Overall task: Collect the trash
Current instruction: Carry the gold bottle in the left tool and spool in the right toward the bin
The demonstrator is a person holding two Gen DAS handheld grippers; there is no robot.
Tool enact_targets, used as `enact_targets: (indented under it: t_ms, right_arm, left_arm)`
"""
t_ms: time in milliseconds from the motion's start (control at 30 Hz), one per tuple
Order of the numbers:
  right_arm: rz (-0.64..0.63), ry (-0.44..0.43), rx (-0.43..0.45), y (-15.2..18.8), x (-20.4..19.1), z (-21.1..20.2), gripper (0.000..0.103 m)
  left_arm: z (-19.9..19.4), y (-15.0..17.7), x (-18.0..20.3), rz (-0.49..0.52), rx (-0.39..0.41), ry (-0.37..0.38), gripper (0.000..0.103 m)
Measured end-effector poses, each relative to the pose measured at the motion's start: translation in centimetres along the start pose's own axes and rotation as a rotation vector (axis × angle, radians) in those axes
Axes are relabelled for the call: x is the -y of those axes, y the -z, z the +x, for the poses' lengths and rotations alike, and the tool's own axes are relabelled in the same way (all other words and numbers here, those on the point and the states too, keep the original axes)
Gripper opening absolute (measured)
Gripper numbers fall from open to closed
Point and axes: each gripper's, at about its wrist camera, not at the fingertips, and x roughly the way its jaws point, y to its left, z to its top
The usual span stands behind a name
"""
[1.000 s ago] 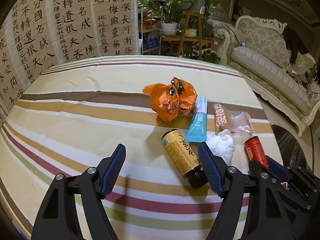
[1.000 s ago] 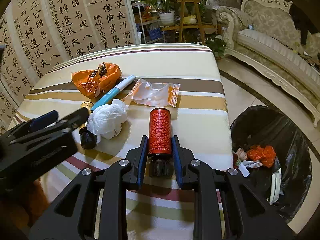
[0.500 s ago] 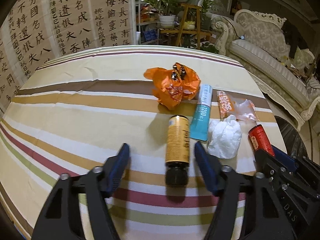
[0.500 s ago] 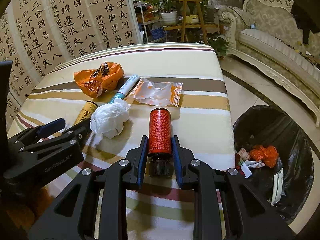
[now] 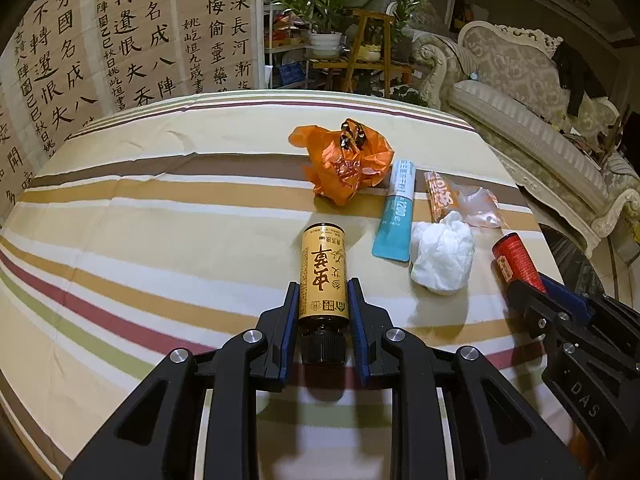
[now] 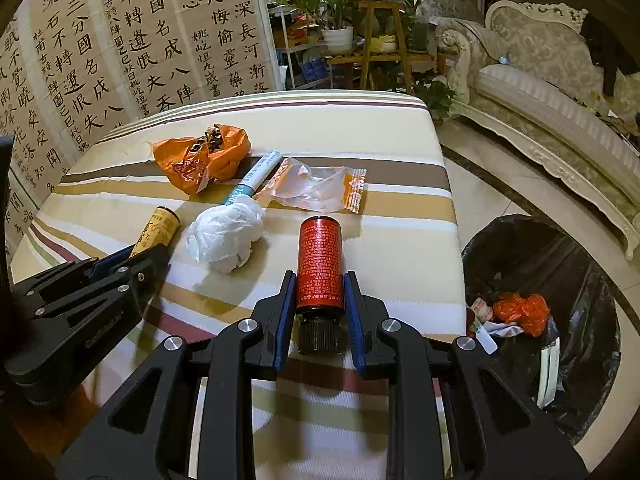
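Left wrist view: six pieces of trash lie on the striped tablecloth (image 5: 160, 208). There are two small bottles, one yellow-labelled bottle with a black cap (image 5: 322, 276) and one red-labelled bottle (image 5: 514, 256), plus one crumpled orange plastic bag (image 5: 344, 160), one light-blue tube (image 5: 396, 216), one clear wrapper with orange print (image 5: 464, 200) and one white tissue wad (image 5: 442, 254). The left gripper (image 5: 322, 312), at lower centre, is clamped on the yellow bottle; its blue pads press both sides just above the cap. The bottle's long axis runs up the frame, cap toward the camera. At the right edge the right gripper (image 5: 538, 286) holds the red bottle.

Right wrist view: the same six pieces show. The right gripper (image 6: 319, 308) at lower centre is closed narrowly on the red bottle (image 6: 319, 264), which points up the frame with its dark cap nearest the camera. At lower right one black-lined trash bin (image 6: 532, 252) stands on the floor; it holds an orange bag and some paper scraps. The left gripper (image 6: 132, 258) grips the yellow bottle (image 6: 157, 230) at centre left.
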Motion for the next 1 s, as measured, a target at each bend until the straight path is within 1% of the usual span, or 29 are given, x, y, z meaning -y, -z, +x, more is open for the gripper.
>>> enact_targets:
  t_ms: [233, 467, 667, 1000]
  right_arm:
    - [-0.002, 0.014, 0.013, 0.6, -0.1, -1.2, 0.023]
    - [0.003, 0.03, 0.028, 1.4, 0.3, -2.7, 0.023]
    - [0.015, 0.049, 0.052, 2.1, 1.1, -4.5, 0.023]
    - [0.057, 0.089, 0.087, 3.1, 3.7, -6.8, 0.023]
  left_arm:
    - [-1.5, 0.9, -0.1, 0.0, 0.025, -0.012, 0.025]
    - [-3.4, 1.8, 0.6, 0.015, 0.065, -0.018, 0.025]
    - [-4.8, 2.5, 2.1, 0.036, 0.102, -0.006, 0.025]
    - [-6.2, 3.2, 5.5, 0.083, 0.133, 0.03, 0.025]
